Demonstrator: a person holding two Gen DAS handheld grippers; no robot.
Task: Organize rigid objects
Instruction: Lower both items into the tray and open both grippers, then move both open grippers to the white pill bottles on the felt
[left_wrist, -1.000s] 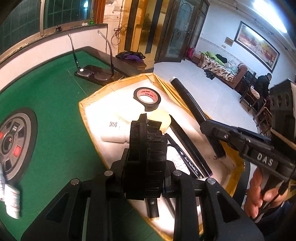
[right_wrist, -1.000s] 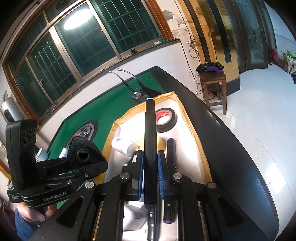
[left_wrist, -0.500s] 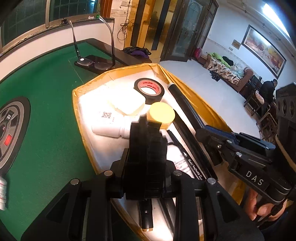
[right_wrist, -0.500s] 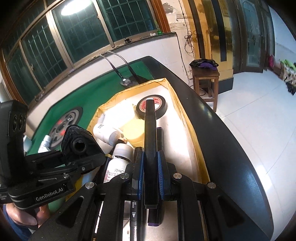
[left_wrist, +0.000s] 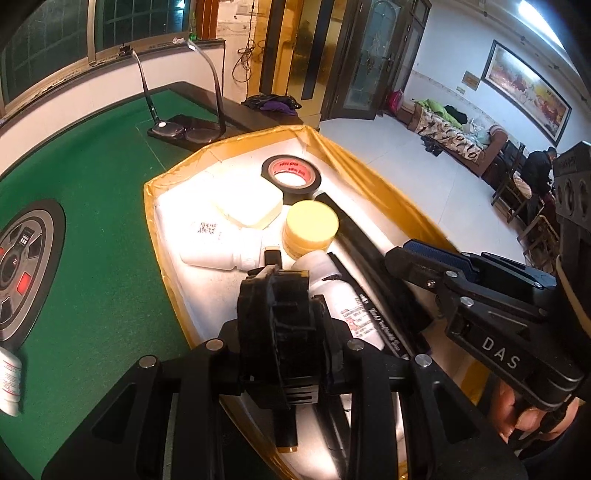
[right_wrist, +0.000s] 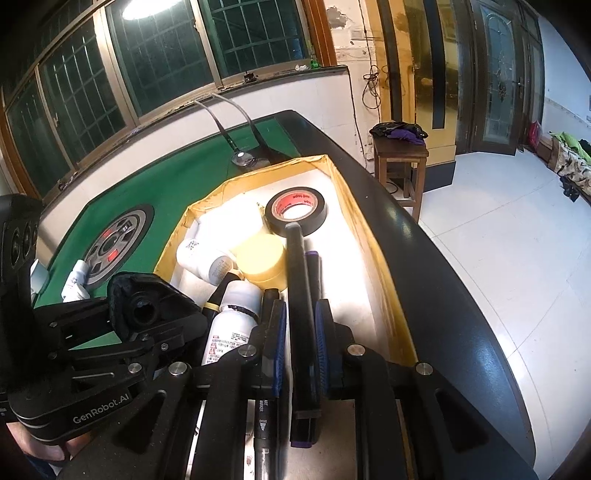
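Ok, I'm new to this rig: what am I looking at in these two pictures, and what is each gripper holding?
There is no robot arm: a person carries a two-finger gripper in each hand, and each picture comes from a camera looking along one gripper's fingers. The left-wrist view shows the left gripper clamped on a black ribbed part. In the right-wrist view, the right gripper is opening around a long black stick lying in the gold-walled tray. The pads look just clear of it. The tray sits on a green table and also holds black tape, a yellow-lidded jar, white bottles and a marker.
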